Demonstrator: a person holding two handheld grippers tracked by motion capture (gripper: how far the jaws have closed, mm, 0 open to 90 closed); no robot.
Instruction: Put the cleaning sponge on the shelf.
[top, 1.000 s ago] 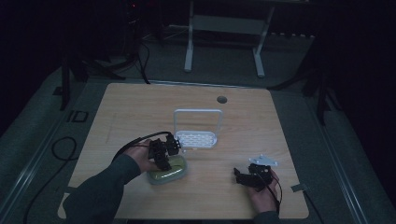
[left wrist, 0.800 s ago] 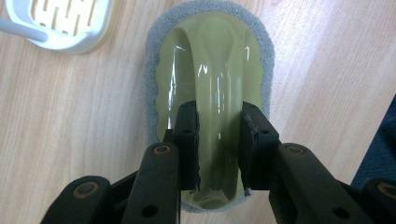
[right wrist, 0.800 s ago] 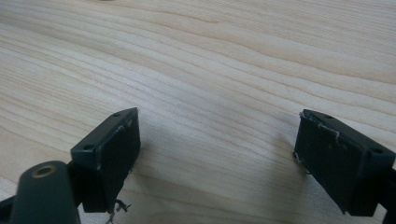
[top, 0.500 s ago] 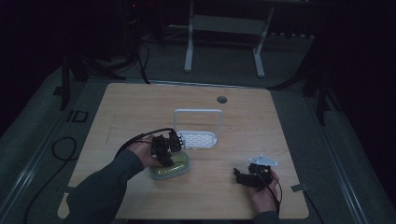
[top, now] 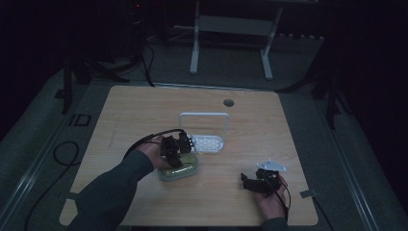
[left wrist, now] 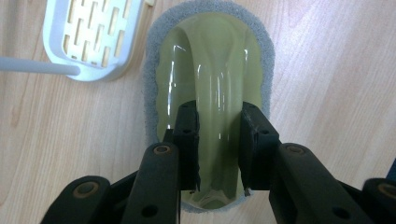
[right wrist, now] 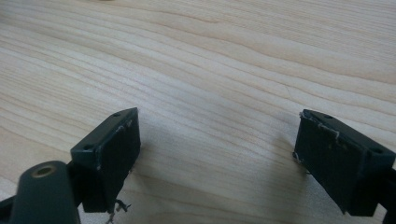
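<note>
A scrubber [left wrist: 210, 56] with a glossy pale-green arched handle and a grey sponge rim lies on the wooden table [top: 144, 106]. My left gripper [left wrist: 218, 112] is shut on that handle, one black pad pressed against each side. In the high view the left gripper [top: 175, 156] stands over the scrubber [top: 185, 169] left of the table's middle. My right gripper [top: 248, 182] rests near the front right of the table. In its own view the right gripper [right wrist: 217, 140] is open, with bare wood between its jaws.
A white slotted rack [top: 207, 143] with a tall loop handle stands just beyond the scrubber, and its corner [left wrist: 93, 37] appears in the left gripper view. A round cable hole [top: 228, 102] is at the table's far side. Table legs and cables lie on the dark floor around.
The left gripper, with the scrubber in it, has edged slightly toward the white rack. The right gripper has stayed in place.
</note>
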